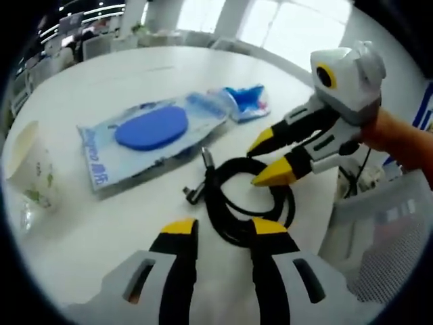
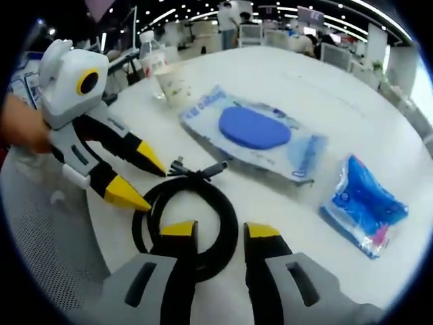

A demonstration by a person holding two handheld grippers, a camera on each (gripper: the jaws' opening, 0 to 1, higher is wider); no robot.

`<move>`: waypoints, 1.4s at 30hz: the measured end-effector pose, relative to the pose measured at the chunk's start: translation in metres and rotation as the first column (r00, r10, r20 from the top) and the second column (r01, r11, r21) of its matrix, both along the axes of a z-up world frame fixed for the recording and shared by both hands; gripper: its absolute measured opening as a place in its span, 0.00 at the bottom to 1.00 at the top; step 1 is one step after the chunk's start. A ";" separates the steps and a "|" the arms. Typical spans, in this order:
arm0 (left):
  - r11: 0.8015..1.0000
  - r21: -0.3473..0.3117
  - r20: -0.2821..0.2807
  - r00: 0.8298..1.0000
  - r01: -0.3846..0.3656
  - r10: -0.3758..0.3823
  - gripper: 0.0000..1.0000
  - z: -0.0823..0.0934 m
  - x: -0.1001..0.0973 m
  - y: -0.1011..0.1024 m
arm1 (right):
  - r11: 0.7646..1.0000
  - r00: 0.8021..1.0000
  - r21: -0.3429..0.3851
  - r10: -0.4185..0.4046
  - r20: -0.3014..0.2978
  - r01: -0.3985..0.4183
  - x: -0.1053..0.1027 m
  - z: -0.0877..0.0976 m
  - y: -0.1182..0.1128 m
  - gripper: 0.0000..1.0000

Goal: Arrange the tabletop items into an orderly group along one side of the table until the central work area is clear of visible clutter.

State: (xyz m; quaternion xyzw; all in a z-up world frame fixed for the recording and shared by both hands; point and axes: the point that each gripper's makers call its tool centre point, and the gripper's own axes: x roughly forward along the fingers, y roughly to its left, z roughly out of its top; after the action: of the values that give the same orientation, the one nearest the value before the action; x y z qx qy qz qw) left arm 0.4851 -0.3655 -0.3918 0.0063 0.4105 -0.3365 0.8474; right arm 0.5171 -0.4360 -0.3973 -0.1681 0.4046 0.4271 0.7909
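Left gripper [image 1: 224, 229] rising from the bottom of the left gripper view, jaws parted, tips sitting at the near edge of the coiled black cable [image 1: 247, 200] on the white round table [image 1: 122, 74]. Right gripper [image 1: 265, 160] reaching in from the right, jaws spread, lower tip touching or just over the coil's far side; hard telling which. Clear pouch with a blue oval pad [image 1: 150, 135] lying beyond the cable, a small blue packet [image 1: 247, 101] just past it, a paper cup [image 1: 30, 166] standing at the left.

Right gripper [image 2: 221, 231] coming up from the bottom of the right gripper view, jaws apart, straddling the near arc of the cable [image 2: 186, 220]. Left gripper [image 2: 144, 181] entering from the left, open, tips at the coil's far edge. Pouch [image 2: 260, 135] lying beyond, packet [image 2: 364, 203] well to the right, cup [image 2: 172, 84] standing farther back.
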 end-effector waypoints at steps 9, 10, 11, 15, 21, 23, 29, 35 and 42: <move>0.999 0.039 0.026 1.000 0.011 -0.012 0.19 -0.003 0.001 -0.008 | 0.999 1.000 -0.046 -0.013 0.016 0.013 0.002 -0.003 -0.006 0.13; 0.999 0.042 0.028 1.000 0.012 -0.013 0.19 -0.002 0.001 -0.008 | 0.999 1.000 -0.046 -0.014 0.016 0.014 0.003 -0.003 -0.006 0.12; 0.999 0.046 0.028 1.000 0.010 -0.011 0.19 -0.002 0.001 -0.008 | 0.999 1.000 -0.040 -0.021 0.010 0.022 0.003 -0.004 -0.007 0.12; 0.998 0.060 0.039 0.999 0.010 -0.012 0.18 -0.002 0.003 -0.008 | 0.999 1.000 -0.043 -0.024 0.012 0.024 0.004 -0.004 -0.007 0.11; 0.996 0.087 0.060 0.998 0.015 -0.021 0.17 -0.001 0.004 -0.010 | 0.998 1.000 -0.062 -0.010 0.026 0.012 0.004 -0.004 -0.007 0.10; 0.995 0.094 0.070 0.997 0.017 -0.024 0.17 -0.001 0.005 -0.010 | 0.998 1.000 -0.066 -0.011 0.026 0.012 0.004 -0.003 -0.008 0.09; 0.995 0.094 0.084 0.996 0.015 -0.023 0.09 0.001 0.008 -0.009 | 0.998 0.999 -0.036 -0.046 -0.004 0.046 0.002 -0.001 -0.012 0.08; 0.995 0.098 0.087 0.996 0.016 -0.025 0.07 0.003 0.009 -0.009 | 0.998 0.998 -0.018 -0.067 -0.018 0.067 0.000 0.003 -0.013 0.07; 0.995 0.096 0.102 0.994 0.020 -0.029 0.06 0.010 0.012 -0.011 | 0.991 0.991 0.046 -0.124 -0.046 0.126 -0.002 0.015 -0.019 0.07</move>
State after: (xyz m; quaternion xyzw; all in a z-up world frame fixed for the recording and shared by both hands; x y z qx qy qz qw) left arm 0.4974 -0.3765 -0.3815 0.0691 0.3814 -0.3263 0.8622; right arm 0.5148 -0.4552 -0.3828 -0.1141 0.4208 0.3899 0.8111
